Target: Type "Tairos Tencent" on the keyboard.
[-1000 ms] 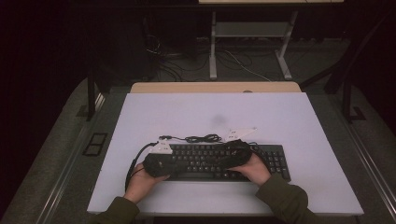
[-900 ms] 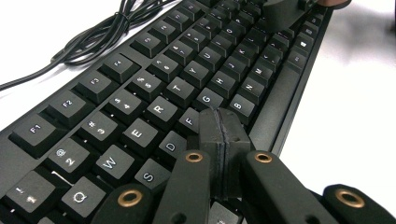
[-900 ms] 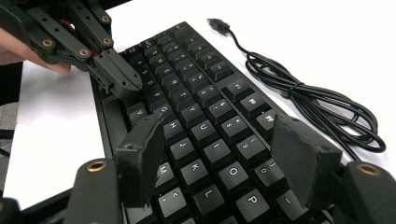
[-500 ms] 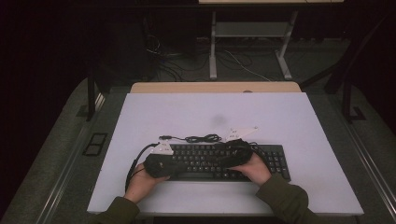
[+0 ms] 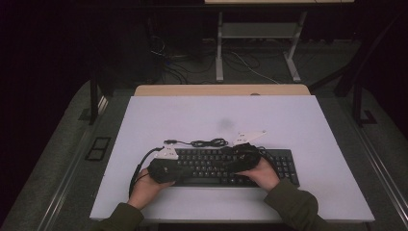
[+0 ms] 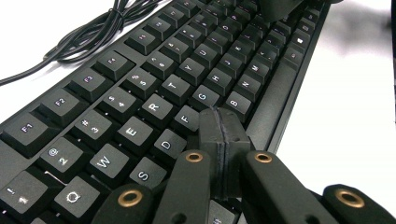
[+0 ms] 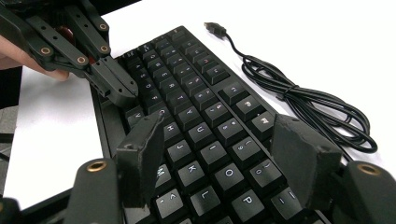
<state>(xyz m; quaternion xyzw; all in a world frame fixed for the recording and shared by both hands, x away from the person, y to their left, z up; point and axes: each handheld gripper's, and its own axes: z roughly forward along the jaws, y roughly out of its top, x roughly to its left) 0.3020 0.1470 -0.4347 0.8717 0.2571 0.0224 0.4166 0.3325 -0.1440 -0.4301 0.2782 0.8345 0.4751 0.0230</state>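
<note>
Item: black keyboard (image 5: pixel 231 166), laid flat on the white desk (image 5: pixel 298 125) near the person's edge, its long axis running left to right across the desk, key rows facing up. Its cable (image 5: pixel 204 143) lay bundled on the desk just behind the top row, with the plug at the left end of the bundle. Left tool (image 6: pixel 223 128): jaws pressed together with nothing between them, the closed tip set down on or just over the lower letter rows around F, G and the keys below; whether it was pressing a key cannot be told. Right tool (image 7: pixel 215 154): jaws spread, nothing pinched, poised over the right-hand letter keys near K, O and P. The two tools pointed toward each other along the keyboard's length, the left one nearer the left-hand letters, the right one nearer the right-hand letters. Judgement: any next keypress would fall to whichever tool sat on that key's side.
</note>
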